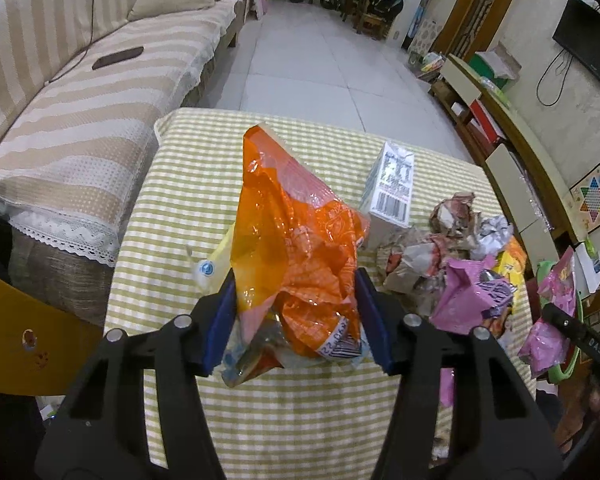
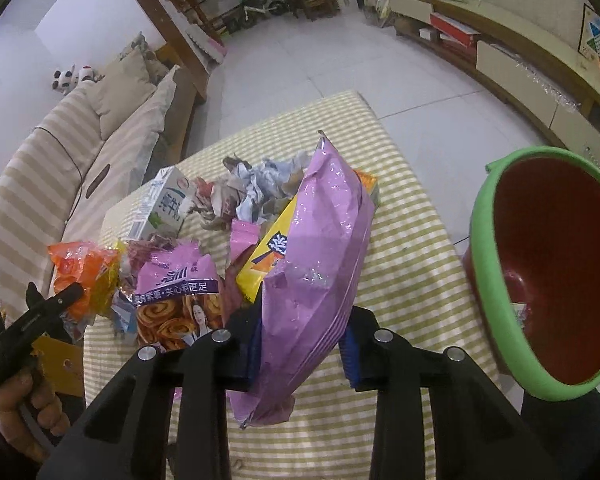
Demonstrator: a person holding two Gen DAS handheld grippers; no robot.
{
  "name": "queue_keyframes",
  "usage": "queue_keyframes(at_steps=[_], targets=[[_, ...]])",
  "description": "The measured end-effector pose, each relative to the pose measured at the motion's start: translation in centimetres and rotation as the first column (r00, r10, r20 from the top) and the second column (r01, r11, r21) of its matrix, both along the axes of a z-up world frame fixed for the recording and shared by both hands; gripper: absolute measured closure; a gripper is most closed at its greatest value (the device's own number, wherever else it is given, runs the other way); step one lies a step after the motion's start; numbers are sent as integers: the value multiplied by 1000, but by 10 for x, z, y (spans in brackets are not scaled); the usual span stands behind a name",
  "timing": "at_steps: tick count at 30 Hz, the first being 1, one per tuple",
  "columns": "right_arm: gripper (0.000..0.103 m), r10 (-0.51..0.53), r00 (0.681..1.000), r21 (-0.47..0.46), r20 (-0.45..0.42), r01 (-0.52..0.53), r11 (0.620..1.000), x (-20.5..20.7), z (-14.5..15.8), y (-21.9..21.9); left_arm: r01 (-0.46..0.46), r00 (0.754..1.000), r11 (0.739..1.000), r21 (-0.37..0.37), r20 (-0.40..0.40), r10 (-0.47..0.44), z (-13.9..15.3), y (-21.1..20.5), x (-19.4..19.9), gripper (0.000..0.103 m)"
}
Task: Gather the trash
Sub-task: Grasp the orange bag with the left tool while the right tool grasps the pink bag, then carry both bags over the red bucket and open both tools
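My left gripper [image 1: 296, 320] is shut on a crumpled orange snack bag [image 1: 296, 232], which stands up between the blue pads above the striped tablecloth [image 1: 172, 184]. In the right wrist view that orange snack bag [image 2: 82, 268] shows at the left with the left gripper [image 2: 56, 300] under it. My right gripper [image 2: 300, 344] is shut on a pink snack bag [image 2: 320, 264], lifted off the cloth. On the table lie a milk carton [image 1: 392, 184], crumpled paper [image 1: 456, 232], a pink bag [image 1: 472, 292], a yellow packet [image 2: 268, 256] and a printed pink wrapper [image 2: 176, 304].
A red bin with a green rim [image 2: 556, 264] stands at the table's right side. A striped sofa [image 1: 84, 112] runs along the left. A low TV cabinet [image 1: 500, 132] lines the right wall. White tiled floor [image 1: 320, 60] lies beyond the table.
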State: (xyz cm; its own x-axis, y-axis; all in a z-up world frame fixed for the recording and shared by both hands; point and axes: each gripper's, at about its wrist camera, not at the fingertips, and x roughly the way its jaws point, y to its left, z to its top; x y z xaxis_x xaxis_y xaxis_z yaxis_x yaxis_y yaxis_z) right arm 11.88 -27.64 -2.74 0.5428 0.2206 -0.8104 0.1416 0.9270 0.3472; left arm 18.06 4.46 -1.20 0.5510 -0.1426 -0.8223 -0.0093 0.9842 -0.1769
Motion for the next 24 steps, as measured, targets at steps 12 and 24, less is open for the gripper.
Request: queue_keyframes(at_steps=[12, 24], targets=[[73, -5, 998, 10, 55, 4, 1000, -23, 26, -9, 2, 997, 1000, -11, 77, -1, 39, 1, -35, 49], [73, -28, 993, 26, 111, 25, 999, -47, 44, -32, 57, 988, 998, -9, 141, -56, 80, -31, -62, 49]])
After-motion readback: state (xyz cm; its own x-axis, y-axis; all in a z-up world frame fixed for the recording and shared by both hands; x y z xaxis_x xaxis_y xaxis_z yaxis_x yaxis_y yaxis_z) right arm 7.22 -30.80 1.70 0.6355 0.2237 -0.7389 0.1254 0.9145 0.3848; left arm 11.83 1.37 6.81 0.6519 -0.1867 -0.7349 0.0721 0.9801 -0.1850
